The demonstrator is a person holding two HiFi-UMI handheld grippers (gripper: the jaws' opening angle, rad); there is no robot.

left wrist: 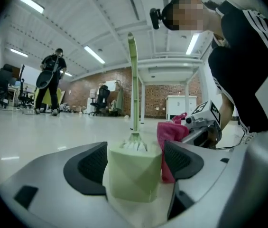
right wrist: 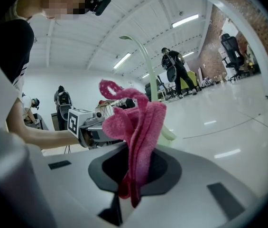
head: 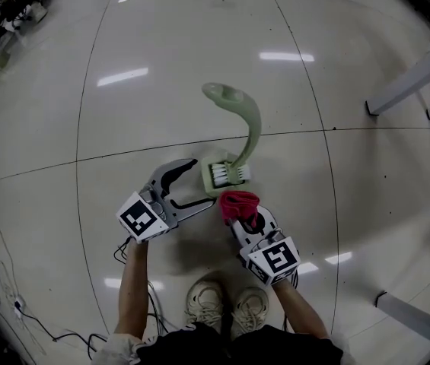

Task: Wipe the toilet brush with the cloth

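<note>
A pale green toilet brush (head: 239,120) stands upright on the floor, bristle head down in its green block base (head: 228,175), with its curved handle rising away from me. My left gripper (head: 202,181) is open, a jaw on either side of the base (left wrist: 133,172); both pads stand a little off it. Just right of the base is my right gripper (head: 243,217), shut on a pink cloth (head: 238,201). The cloth (right wrist: 138,127) sticks up folded from between the right gripper's (right wrist: 133,172) pads, and the brush handle (right wrist: 145,65) shows behind it.
White frame legs stand at the right (head: 412,78) and lower right (head: 420,322). Cables (head: 17,310) lie on the floor at the lower left. My shoes (head: 226,303) are just behind the grippers. Another person (left wrist: 52,80) stands far off in the room.
</note>
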